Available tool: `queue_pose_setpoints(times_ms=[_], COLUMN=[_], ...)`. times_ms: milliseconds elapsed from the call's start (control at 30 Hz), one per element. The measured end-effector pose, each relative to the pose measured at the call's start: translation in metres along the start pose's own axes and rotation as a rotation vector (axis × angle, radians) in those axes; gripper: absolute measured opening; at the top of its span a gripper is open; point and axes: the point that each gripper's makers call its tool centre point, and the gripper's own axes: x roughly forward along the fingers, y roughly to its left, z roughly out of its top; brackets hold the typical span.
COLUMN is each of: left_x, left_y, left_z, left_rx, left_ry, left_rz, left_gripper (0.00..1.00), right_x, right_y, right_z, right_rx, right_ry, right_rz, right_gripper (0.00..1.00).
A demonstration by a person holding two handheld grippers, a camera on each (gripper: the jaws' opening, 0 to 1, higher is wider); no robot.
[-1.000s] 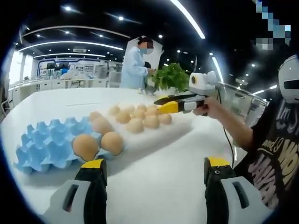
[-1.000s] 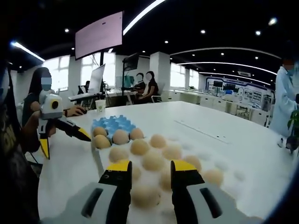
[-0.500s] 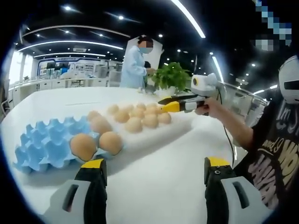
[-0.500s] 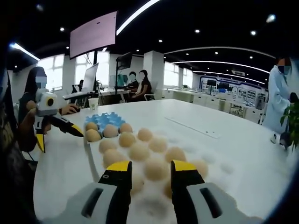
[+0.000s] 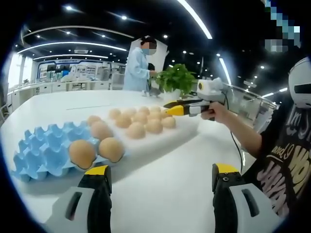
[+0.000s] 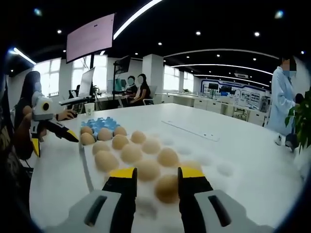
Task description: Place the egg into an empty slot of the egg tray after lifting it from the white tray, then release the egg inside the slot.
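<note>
White tabletop runs wide under ceiling strip lights. Eggs fill the white tray; the blue egg tray touches its end, two eggs seated. Left gripper gapes empty over bare table; right gripper straddles an egg, unclamped.

— What is seen between the right tongs?
— An egg in the white tray is framed by the spread jaws, untouched.
— And beyond them?
— More eggs are ranged ahead; the blue egg tray and left tongs are seen far left.
</note>
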Motion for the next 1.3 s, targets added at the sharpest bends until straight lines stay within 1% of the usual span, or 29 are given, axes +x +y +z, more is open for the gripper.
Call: queue_pose_setpoints(times_ms=[267, 533, 633, 733, 767, 800, 933, 1067, 1300], left_x=[0.001, 0.003, 0.003, 0.002, 0.002, 0.002, 0.004, 0.004, 0.003], left_y=[0.001, 0.001, 0.002, 0.004, 0.004, 0.003, 0.003, 0.003, 0.003], left_z=[-0.001, -0.002, -0.003, -0.001, -0.001, -0.001, -0.003, -0.002, -0.002], left_rx=[-0.005, -0.003, -0.007, -0.009, -0.008, -0.008, -0.008, -0.01, -0.007], left_ry=[0.004, 0.009, 0.011, 0.001, 0.002, 0.003, 0.011, 0.005, 0.007], left_rz=[0.001, -0.004, -0.001, 0.004, 0.002, 0.001, 0.0, 0.0, 0.0], left_gripper=[0.86, 0.86, 0.86, 0.86, 0.86, 0.86, 0.86, 0.86, 0.86], right_x=[0.0, 0.003, 0.005, 0.007, 0.007, 0.007, 0.01, 0.01, 0.01], right_y=[-0.006, -0.006, -0.006, -0.006, -0.005, -0.006, -0.005, -0.004, -0.007], right_z=[-0.008, -0.016, -0.021, -0.027, -0.025, -0.026, -0.025, -0.025, -0.024], right_rx=[0.012, 0.019, 0.027, 0.028, 0.04, 0.043, 0.055, 0.062, 0.066], right_ry=[0.013, 0.029, 0.036, 0.053, 0.036, 0.043, 0.036, 0.034, 0.029], right_rz=[-0.015, -0.019, -0.02, -0.022, -0.018, -0.019, -0.017, -0.014, -0.027], right_gripper=[0.35, 0.36, 0.36, 0.36, 0.36, 0.36, 0.36, 0.36, 0.31])
